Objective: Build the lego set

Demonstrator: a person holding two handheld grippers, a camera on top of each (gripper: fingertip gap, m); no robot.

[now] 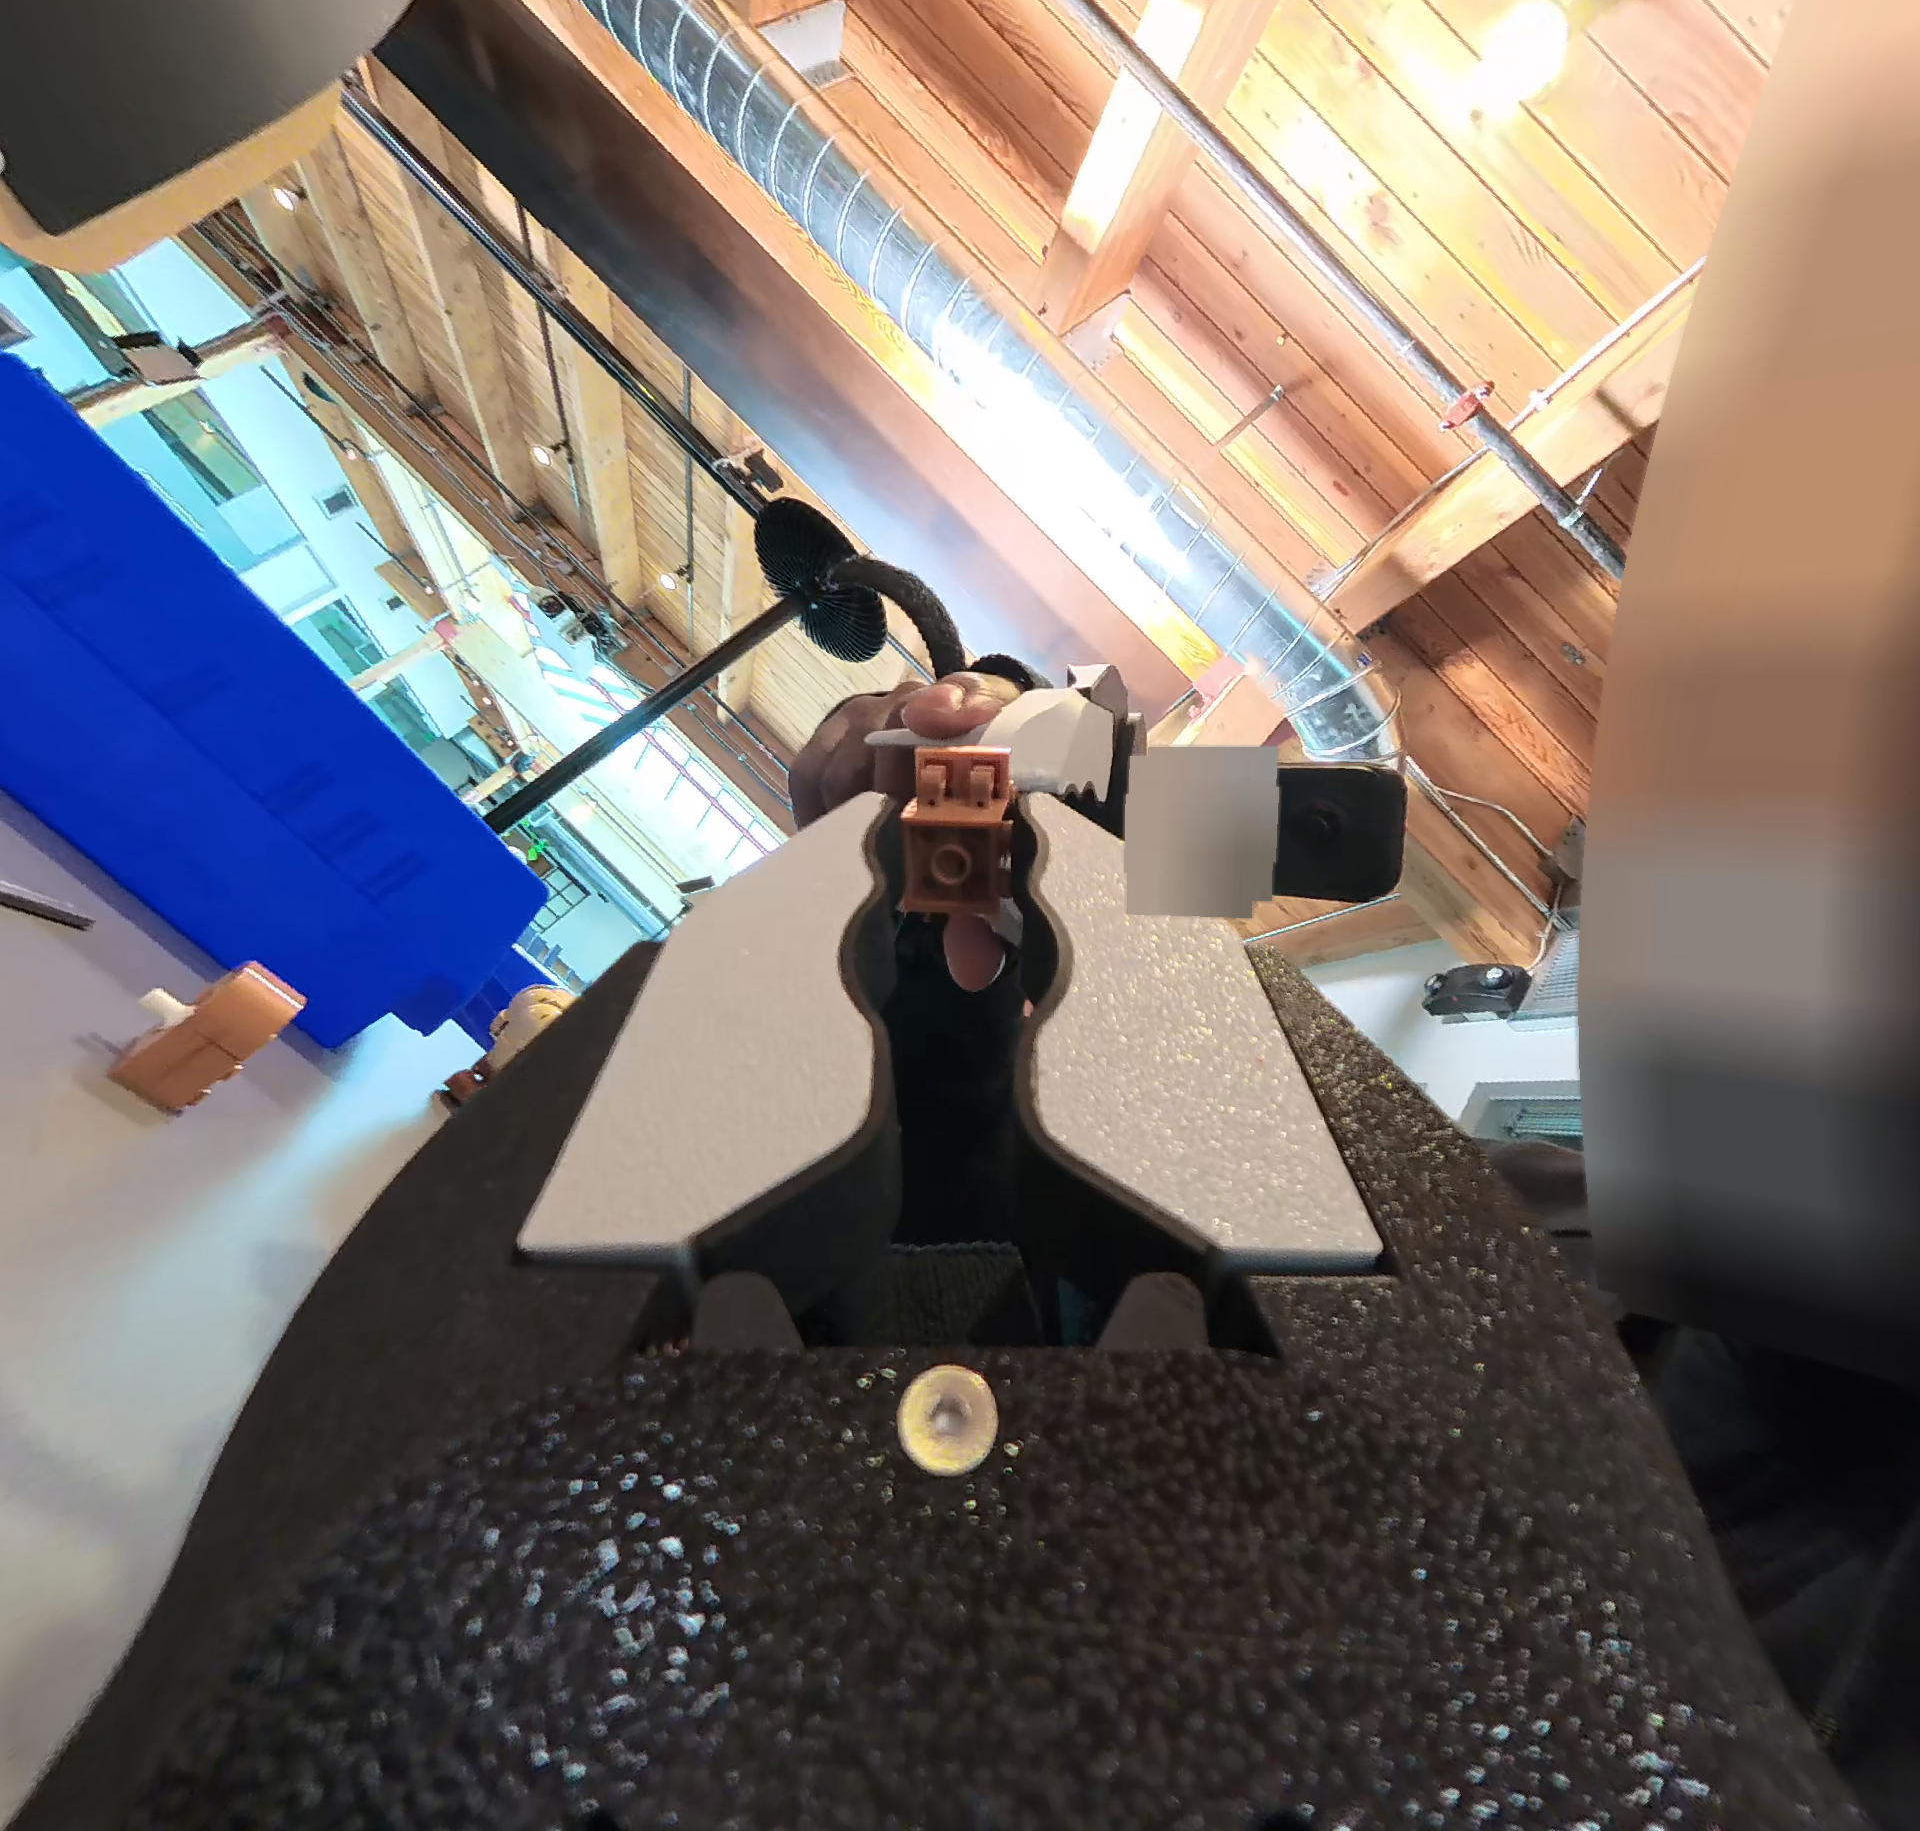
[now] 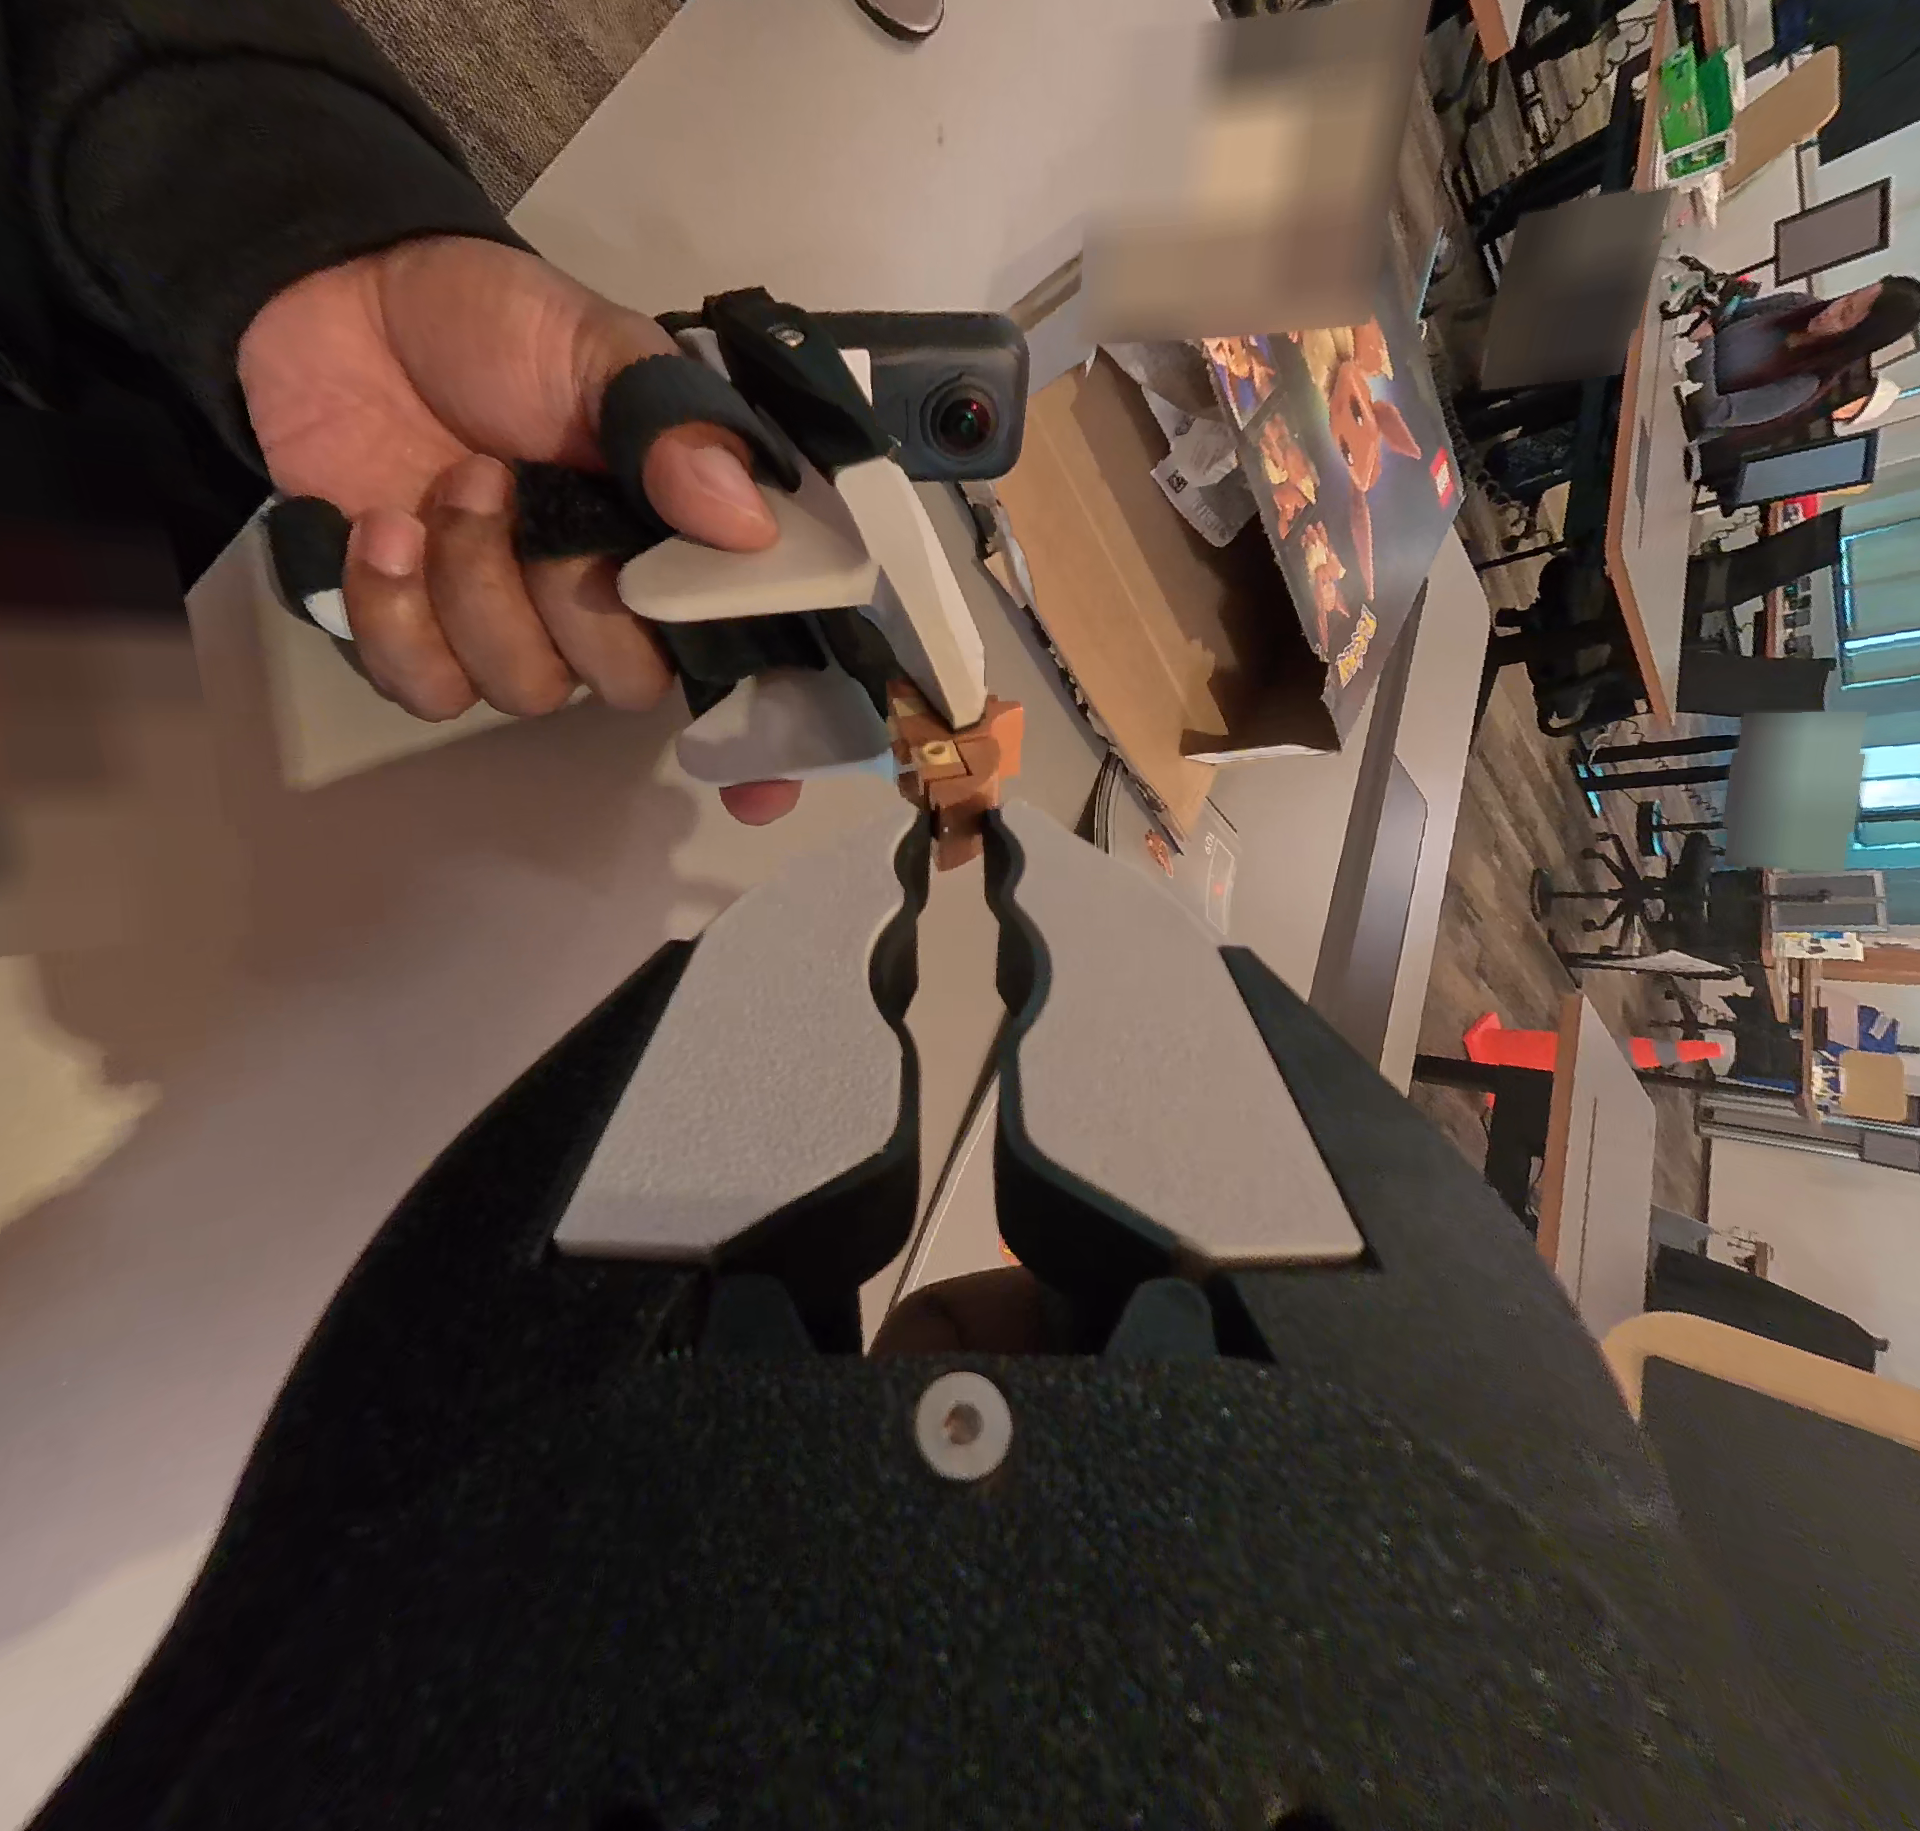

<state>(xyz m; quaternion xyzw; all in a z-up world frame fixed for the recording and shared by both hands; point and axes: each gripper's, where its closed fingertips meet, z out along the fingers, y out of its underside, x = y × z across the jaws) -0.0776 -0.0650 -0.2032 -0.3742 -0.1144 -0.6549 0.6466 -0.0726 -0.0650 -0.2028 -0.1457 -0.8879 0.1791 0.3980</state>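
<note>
The brown brick assembly (image 2: 961, 763) is partly covered by the other gripper's grey fingers (image 2: 935, 618), so where its pieces join cannot be told. The blue bin (image 1: 208, 701) runs off the left edge. Small brown pieces (image 1: 208, 1038) on the tabletop (image 1: 156, 1262) are blurred.

Brown brick assembly (image 1: 954, 846) — grey fingers (image 1: 748, 1033) — blue bin (image 1: 208, 721)

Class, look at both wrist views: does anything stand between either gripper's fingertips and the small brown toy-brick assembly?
Nothing visible does. The left gripper has its pads pressed on the small brown toy-brick assembly, and the right gripper is clamped on the assembly's other end. Both meet it in mid-air above the grey table.
</note>
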